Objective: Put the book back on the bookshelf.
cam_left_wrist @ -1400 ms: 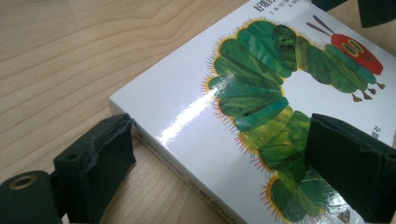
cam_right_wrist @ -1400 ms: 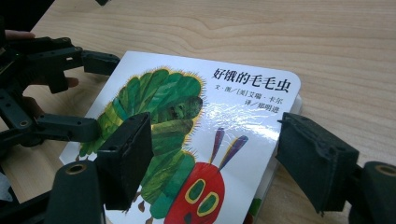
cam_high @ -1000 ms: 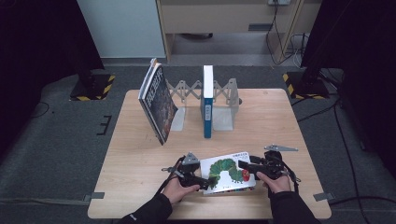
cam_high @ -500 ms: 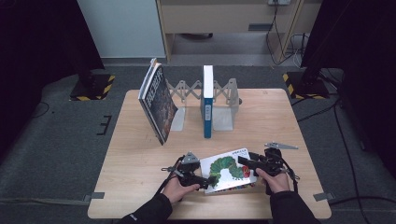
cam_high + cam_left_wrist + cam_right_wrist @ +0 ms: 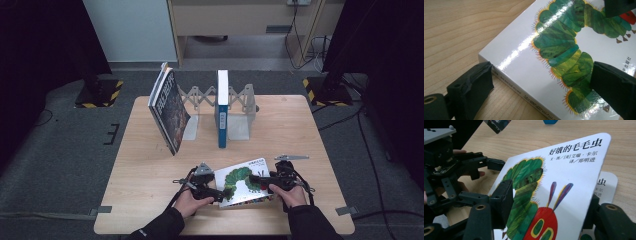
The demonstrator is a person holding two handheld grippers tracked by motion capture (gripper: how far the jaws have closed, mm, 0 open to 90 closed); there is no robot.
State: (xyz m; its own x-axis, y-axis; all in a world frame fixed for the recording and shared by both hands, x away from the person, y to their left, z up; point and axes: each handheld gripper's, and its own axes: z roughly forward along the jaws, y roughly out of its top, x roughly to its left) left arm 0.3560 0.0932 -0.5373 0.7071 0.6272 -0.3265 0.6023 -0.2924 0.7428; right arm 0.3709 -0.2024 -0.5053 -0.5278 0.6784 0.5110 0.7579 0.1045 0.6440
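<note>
- R claw (image 5: 544, 220) has just been closing; front cover of caterpillar book (image 5: 243, 181) between its jaws, lifted off the pages. Pads look to be pinching it.
- L claw (image 5: 541, 87) released, straddling the book's spine corner.
- Book lies flat at bench (image 5: 150, 165) near edge, in front of blue book (image 5: 222, 107).
- Cover reads 好饿的毛毛虫.
- Judged: opening the book has begun.

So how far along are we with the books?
Done: the dark book leans and the blue book stands in the rack. In hand: the caterpillar book lies on the table; the right gripper, jaws just closing, pinches its raised cover, the left gripper at its spine. Left: probably racking it.
</note>
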